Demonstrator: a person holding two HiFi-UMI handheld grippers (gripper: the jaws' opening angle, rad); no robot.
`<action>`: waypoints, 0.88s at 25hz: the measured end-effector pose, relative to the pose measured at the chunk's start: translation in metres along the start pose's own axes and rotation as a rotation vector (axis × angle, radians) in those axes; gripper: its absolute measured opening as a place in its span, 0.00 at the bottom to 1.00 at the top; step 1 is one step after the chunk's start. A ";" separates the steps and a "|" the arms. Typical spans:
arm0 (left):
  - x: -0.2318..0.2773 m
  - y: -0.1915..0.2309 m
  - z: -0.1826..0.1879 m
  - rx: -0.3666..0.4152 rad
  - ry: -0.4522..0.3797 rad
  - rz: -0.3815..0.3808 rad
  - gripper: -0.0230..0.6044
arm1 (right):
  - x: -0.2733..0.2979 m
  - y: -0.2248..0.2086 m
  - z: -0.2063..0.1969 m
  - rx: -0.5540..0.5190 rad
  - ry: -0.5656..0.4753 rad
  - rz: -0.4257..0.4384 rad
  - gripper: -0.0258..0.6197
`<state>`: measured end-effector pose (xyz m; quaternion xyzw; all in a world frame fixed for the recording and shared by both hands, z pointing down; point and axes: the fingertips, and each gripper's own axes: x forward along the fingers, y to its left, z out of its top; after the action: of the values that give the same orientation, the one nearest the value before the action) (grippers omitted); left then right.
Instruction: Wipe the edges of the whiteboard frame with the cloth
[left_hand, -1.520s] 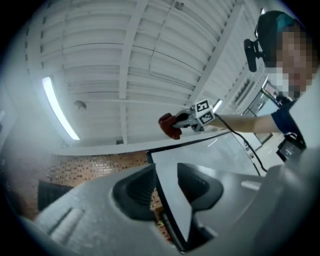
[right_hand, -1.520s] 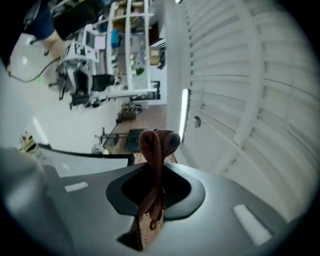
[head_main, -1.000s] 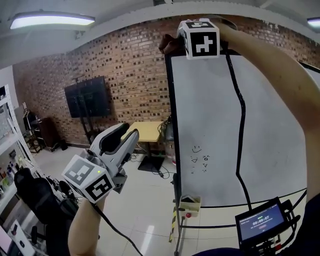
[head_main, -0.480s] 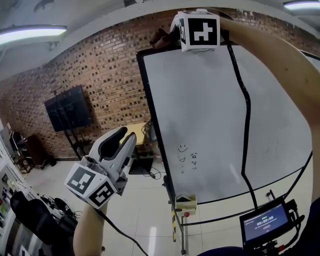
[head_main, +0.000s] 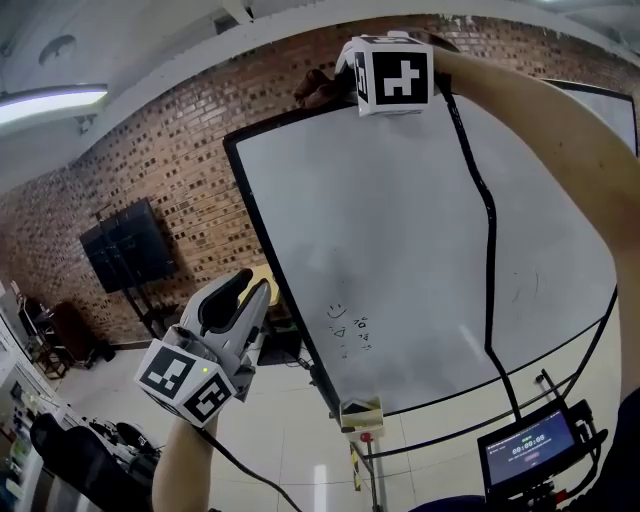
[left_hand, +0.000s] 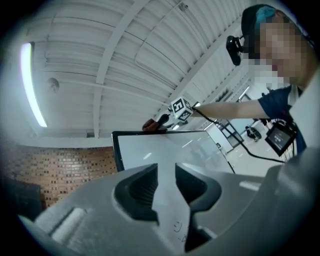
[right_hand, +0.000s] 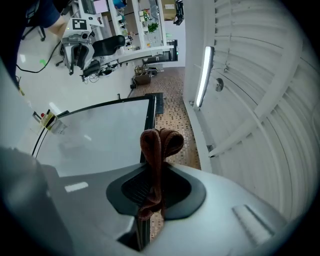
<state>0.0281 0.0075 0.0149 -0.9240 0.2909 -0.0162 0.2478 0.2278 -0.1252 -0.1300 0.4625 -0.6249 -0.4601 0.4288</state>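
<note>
right gripper (right_hand: 158, 167) pinching cloth (right_hand: 160, 144) at whiteboard frame (head_main: 233, 148) top edge; left gripper (left_hand: 166, 176) just narrowed, jaws slightly apart, empty.

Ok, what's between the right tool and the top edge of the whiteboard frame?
Only the brown cloth, pinched in the right tool, at the whiteboard frame's top edge. The right gripper view shows it best.

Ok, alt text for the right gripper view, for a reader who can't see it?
The right hand-held gripper is shut on a folded brown cloth, whose looped end sticks out close to the whiteboard's black frame. The board's white surface spreads left; brick wall and a ceiling light lie beyond.
</note>
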 end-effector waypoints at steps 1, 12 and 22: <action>0.001 -0.001 0.001 0.000 0.002 -0.001 0.22 | 0.000 -0.001 -0.002 0.002 0.002 0.001 0.12; 0.020 -0.033 -0.015 0.037 0.032 -0.016 0.22 | -0.007 0.027 -0.054 0.021 0.020 -0.017 0.12; 0.083 -0.108 0.020 0.058 0.043 -0.017 0.22 | -0.048 0.014 -0.149 0.040 0.007 -0.035 0.12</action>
<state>0.1581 0.0474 0.0387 -0.9183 0.2879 -0.0464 0.2679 0.3782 -0.1025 -0.0901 0.4832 -0.6244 -0.4535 0.4135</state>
